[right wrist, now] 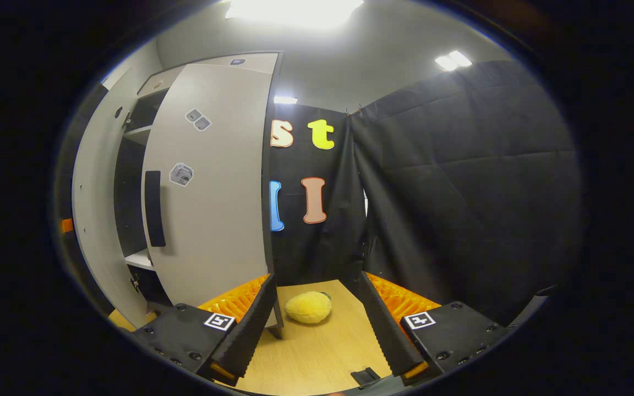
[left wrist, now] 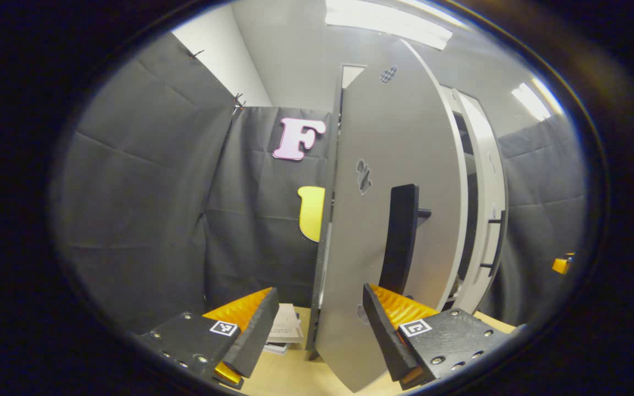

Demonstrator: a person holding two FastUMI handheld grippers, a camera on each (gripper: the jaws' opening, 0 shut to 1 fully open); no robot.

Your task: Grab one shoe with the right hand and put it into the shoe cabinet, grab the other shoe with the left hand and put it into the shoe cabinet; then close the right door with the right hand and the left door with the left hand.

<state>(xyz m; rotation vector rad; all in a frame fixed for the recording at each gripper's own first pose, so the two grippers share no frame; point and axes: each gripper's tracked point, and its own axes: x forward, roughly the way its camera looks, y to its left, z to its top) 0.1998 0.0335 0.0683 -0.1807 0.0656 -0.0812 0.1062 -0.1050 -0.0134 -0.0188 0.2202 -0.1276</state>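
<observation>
Left gripper view: both tools (left wrist: 317,324) (right wrist: 317,324) gape empty; the left door (left wrist: 394,220) hides the shoe cabinet's (right wrist: 130,165) inside.

On our left gripper (left wrist: 320,324) we see two wedge-shaped fingers mounted on black textured plates, each plate studded with silver screws and carrying a small square black-and-white marker near the finger's base. Our right gripper (right wrist: 317,324) is built alike, with ribbed inner finger faces, marker squares and dark screws.

Grey cabinet doors (left wrist: 394,181) carry black handles (left wrist: 400,236); a yellow plush (right wrist: 307,306) lies on pale wood floor (right wrist: 317,352).
</observation>
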